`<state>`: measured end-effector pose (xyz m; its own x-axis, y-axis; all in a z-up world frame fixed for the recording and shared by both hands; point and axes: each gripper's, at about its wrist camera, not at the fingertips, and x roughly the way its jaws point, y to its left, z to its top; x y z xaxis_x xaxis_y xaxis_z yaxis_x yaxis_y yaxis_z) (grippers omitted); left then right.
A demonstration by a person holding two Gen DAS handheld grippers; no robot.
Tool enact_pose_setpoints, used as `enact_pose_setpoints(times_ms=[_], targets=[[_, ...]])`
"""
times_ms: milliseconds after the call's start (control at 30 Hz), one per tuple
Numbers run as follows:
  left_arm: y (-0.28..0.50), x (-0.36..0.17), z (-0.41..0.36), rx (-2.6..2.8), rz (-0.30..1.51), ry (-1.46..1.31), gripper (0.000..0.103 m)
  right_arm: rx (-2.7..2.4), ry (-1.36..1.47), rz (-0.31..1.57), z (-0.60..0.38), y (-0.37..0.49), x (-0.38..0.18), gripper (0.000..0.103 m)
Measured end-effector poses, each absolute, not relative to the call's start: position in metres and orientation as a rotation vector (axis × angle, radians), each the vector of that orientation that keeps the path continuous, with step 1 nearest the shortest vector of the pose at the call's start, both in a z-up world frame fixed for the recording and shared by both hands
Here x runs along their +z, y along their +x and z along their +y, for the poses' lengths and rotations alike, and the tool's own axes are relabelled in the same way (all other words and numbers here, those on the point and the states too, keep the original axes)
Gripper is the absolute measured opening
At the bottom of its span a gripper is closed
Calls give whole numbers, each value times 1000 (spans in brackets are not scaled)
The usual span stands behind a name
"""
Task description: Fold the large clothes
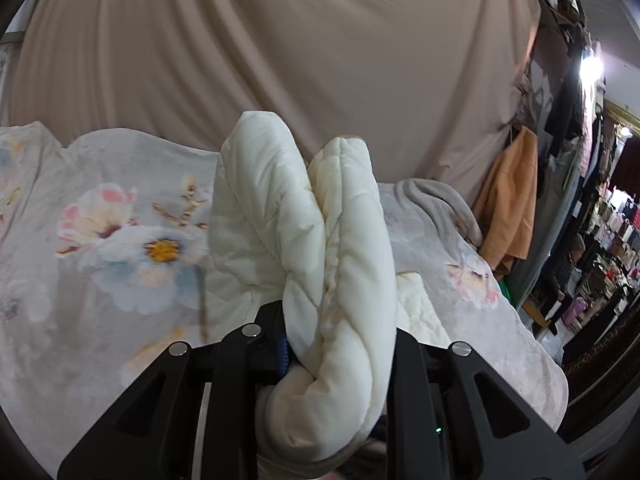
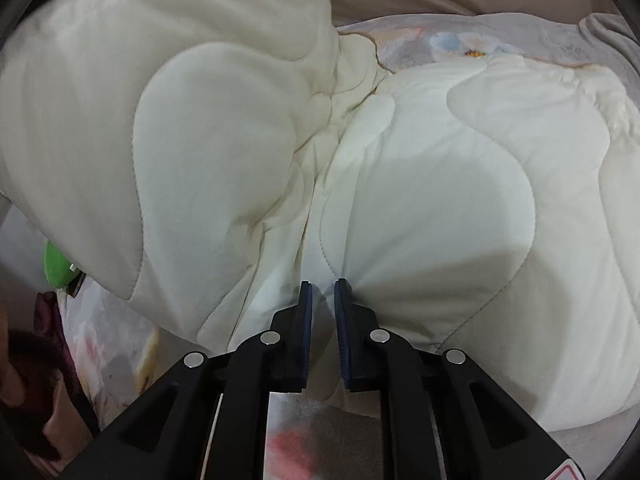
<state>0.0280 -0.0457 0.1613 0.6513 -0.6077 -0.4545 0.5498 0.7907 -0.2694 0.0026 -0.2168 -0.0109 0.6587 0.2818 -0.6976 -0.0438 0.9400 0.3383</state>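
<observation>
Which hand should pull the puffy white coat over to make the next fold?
Probably the left. The left gripper already has a thick bunch of the white coat clamped in its jaws, lifted above the flowery blanket. The right gripper only nips a thin edge of the coat.

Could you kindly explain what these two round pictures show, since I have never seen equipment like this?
A person holds a black two-finger tool in each hand, with a fisheye camera on each looking along its fingers. In the left view, the left tool is shut on a bunched fold of a cream quilted padded garment, lifted above a grey floral bedspread. In the right view, the right tool pinches the same garment's edge, its blue pads nearly together.
</observation>
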Motion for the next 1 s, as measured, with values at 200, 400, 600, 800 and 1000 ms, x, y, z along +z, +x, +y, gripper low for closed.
enact_pose_setpoints(times_ms=[200,400,600,800,1000], targets=[[19,147,-90,-641,579,-61,20,213,366,822,-220,-5,-11,12],[20,135,-131,-638,615,-2,20,188,462,756,-252,-55,-1,13],[22,90,-196,-663,704,94,21,47,505,702,-298,-116,1,15],[10,48,-235,-622,723,200,27,-80,545,681,-337,-153,-2,17],[-5,90,-203,-722,685,93,53,-114,550,604,-353,-170,16,36]])
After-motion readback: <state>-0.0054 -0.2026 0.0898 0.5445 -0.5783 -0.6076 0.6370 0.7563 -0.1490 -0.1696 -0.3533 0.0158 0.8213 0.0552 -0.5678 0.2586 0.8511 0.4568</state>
